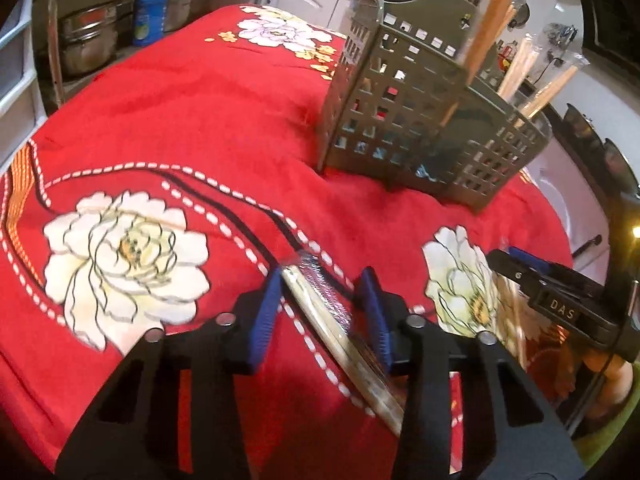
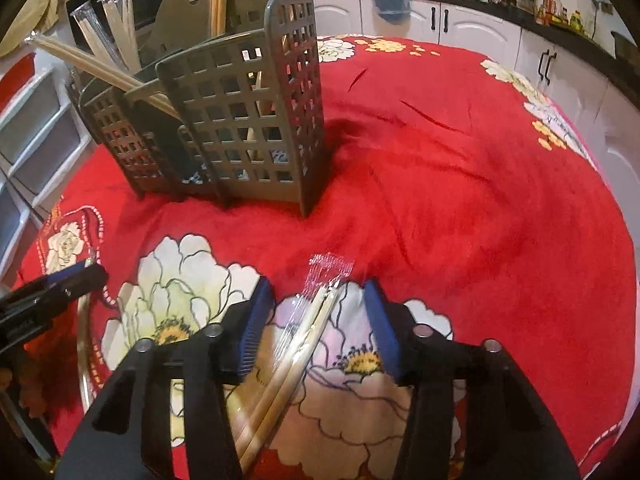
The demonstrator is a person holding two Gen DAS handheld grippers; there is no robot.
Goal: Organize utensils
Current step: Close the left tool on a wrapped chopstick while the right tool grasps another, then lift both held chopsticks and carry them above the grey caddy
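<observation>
A grey slotted utensil caddy (image 1: 404,120) stands on the red flowered cloth (image 1: 192,120) and holds several wrapped chopstick pairs; it also shows in the right wrist view (image 2: 224,128). My left gripper (image 1: 322,312) is open, its jaws on either side of a plastic-wrapped chopstick pair (image 1: 340,336) lying on the cloth. My right gripper (image 2: 320,324) is open, its jaws on either side of another wrapped chopstick pair (image 2: 292,360) lying on the cloth. Each gripper shows at the edge of the other's view: the right one (image 1: 560,296) and the left one (image 2: 52,292).
White drawers (image 2: 36,132) stand at the left. Kitchen cabinets (image 2: 460,20) and a cluttered counter run along the back. Steel pots (image 1: 88,36) and a blue container (image 1: 150,18) sit on a shelf beyond the table's far left edge.
</observation>
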